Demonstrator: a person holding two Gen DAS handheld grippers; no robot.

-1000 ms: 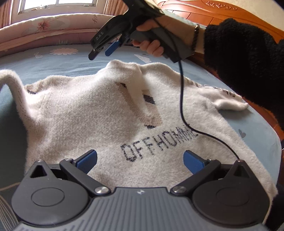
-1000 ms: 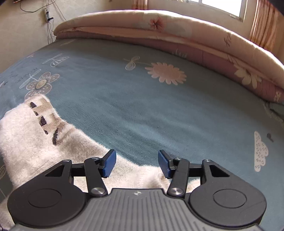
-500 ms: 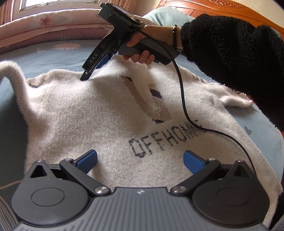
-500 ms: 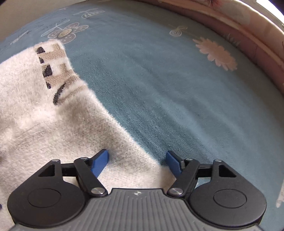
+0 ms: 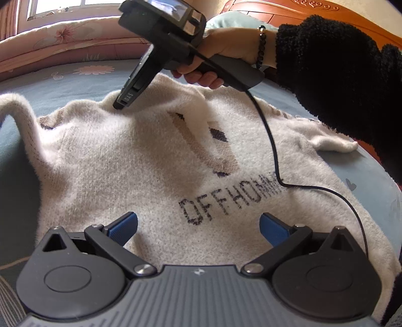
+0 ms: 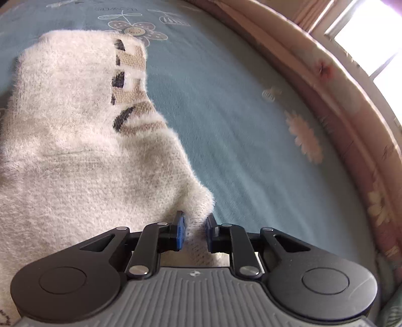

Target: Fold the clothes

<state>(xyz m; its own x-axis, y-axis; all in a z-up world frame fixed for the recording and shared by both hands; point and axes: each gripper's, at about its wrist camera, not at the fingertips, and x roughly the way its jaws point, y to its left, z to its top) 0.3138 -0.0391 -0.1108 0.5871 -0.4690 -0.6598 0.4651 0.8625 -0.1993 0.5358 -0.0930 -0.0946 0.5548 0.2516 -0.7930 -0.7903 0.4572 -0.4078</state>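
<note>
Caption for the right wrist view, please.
Right gripper pinches the edge of a fuzzy cream sweater lying on a blue floral bedsheet.

A bed (image 6: 238, 105) under a blue sheet printed with flowers fills the room ahead of both grippers. Beyond it lies a rolled pink floral quilt (image 5: 75, 32), with a sunlit window (image 6: 371, 45) behind. A carved wooden headboard (image 5: 314, 10) stands to the far right.

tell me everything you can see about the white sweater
The sweater is fuzzy cream knit, spread front-up on the blue bedsheet, with dark "OFFHOMM" lettering, a beige-and-black motif and banded trim. The right tool pinches its top edge; the left tool hovers open over the hem. A black cable trails across it.
</note>
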